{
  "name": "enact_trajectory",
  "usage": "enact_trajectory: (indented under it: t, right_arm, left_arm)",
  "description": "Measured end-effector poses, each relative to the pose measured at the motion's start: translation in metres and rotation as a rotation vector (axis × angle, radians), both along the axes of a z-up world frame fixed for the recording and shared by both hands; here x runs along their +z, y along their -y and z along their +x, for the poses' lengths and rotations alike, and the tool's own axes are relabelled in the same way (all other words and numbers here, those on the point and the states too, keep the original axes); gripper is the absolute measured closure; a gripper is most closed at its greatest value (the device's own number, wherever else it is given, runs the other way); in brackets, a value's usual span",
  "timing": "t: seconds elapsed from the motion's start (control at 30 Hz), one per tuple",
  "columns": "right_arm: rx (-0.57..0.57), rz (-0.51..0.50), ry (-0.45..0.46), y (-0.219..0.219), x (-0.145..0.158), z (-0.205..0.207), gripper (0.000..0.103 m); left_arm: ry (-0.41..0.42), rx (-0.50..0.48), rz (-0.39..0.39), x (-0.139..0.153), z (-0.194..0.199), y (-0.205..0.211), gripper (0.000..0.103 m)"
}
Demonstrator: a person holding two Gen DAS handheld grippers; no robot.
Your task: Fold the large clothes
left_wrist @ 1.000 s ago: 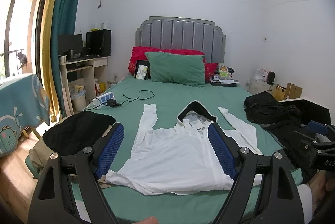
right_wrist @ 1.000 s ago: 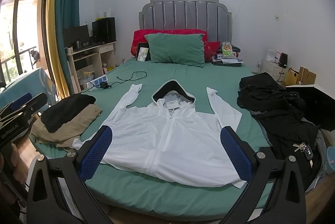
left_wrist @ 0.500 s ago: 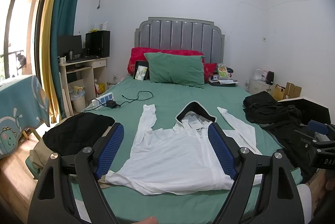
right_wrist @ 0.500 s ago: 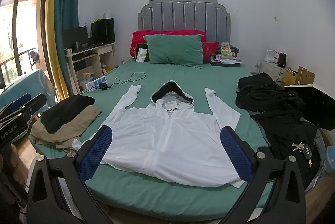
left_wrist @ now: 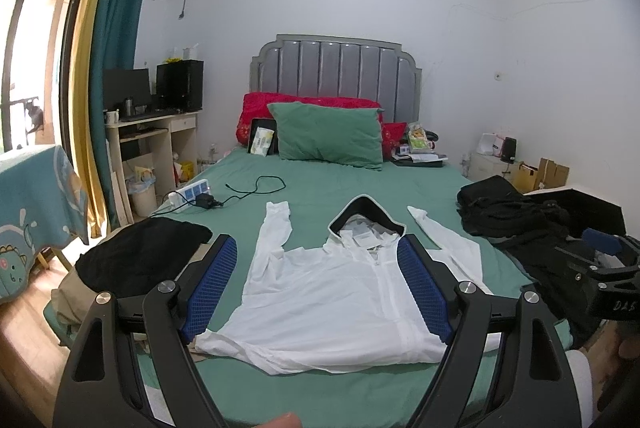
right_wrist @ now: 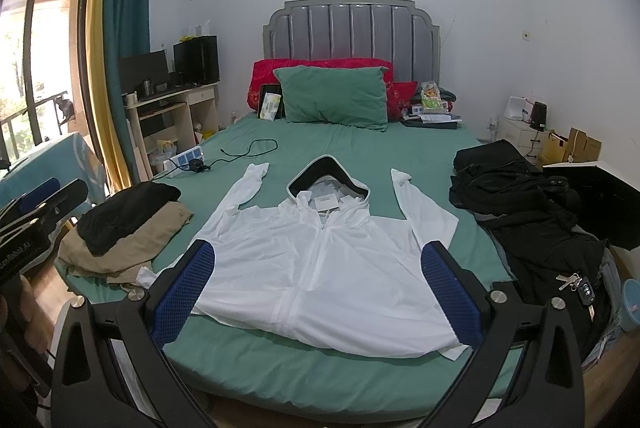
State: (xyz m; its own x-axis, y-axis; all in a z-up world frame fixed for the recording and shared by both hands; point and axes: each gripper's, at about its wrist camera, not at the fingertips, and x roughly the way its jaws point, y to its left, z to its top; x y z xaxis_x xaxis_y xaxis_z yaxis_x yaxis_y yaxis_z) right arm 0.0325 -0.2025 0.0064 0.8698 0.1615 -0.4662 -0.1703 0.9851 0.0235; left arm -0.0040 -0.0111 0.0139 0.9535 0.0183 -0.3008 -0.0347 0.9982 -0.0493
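A white hooded zip jacket [left_wrist: 332, 292] lies spread flat, front up, on the green bed [left_wrist: 320, 188], hood toward the pillows and both sleeves angled up. It also shows in the right wrist view [right_wrist: 320, 260]. My left gripper [left_wrist: 316, 288] is open and empty, held above the near edge of the bed. My right gripper [right_wrist: 320, 284] is open and empty, a little further back from the jacket's hem. Neither touches the cloth.
A folded black and tan pile [right_wrist: 124, 224] sits on the bed's left corner. Black clothes [right_wrist: 520, 200] and keys [right_wrist: 580, 284] lie at the right. A power strip with cable [right_wrist: 192, 160] and pillows [right_wrist: 332, 96] lie farther up the bed.
Both grippers have shifted only slightly; the view has hardly changed. The jacket has not moved.
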Motion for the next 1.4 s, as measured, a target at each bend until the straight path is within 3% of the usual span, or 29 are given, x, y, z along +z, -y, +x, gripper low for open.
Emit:
enact_trajectory:
  t: [0.27, 0.5, 0.67, 0.77, 0.9, 1.03, 1.2, 1.33, 1.4]
  right_arm:
    - [0.0, 0.001, -0.008, 0.001, -0.002, 0.004, 0.001]
    - [0.017, 0.0, -0.046, 0.0, -0.018, 0.024, 0.001]
    - [0.028, -0.004, -0.107, 0.008, -0.049, 0.054, 0.001]
    - [0.034, -0.039, -0.149, 0.022, -0.077, 0.094, 0.001]
    - [0.043, -0.056, -0.215, 0.049, -0.112, 0.154, 0.001]
    - [0.059, -0.021, -0.313, 0.082, -0.151, 0.237, 0.001]
    - [0.033, 0.029, -0.424, 0.113, -0.181, 0.337, 0.008]
    - [0.01, 0.004, -0.435, 0.12, -0.197, 0.399, 0.01]
    - [-0.008, 0.002, -0.457, 0.125, -0.211, 0.433, 0.018]
  left_arm:
    - [0.008, -0.027, -0.015, -0.002, 0.003, -0.003, 0.018]
    - [-0.082, -0.043, -0.011, -0.022, 0.028, -0.003, 0.018]
    - [-0.128, -0.036, 0.161, -0.048, 0.068, 0.009, 0.018]
    - [-0.205, -0.084, 0.156, -0.068, 0.109, 0.007, 0.018]
    - [-0.335, -0.129, 0.018, -0.111, 0.163, -0.014, 0.018]
    - [-0.436, -0.091, -0.017, -0.157, 0.218, -0.029, 0.018]
    - [-0.516, -0.04, -0.017, -0.181, 0.29, -0.043, 0.018]
    - [-0.54, -0.009, -0.068, -0.199, 0.338, -0.053, 0.018]
    - [-0.568, 0.007, -0.087, -0.215, 0.362, -0.058, 0.018]
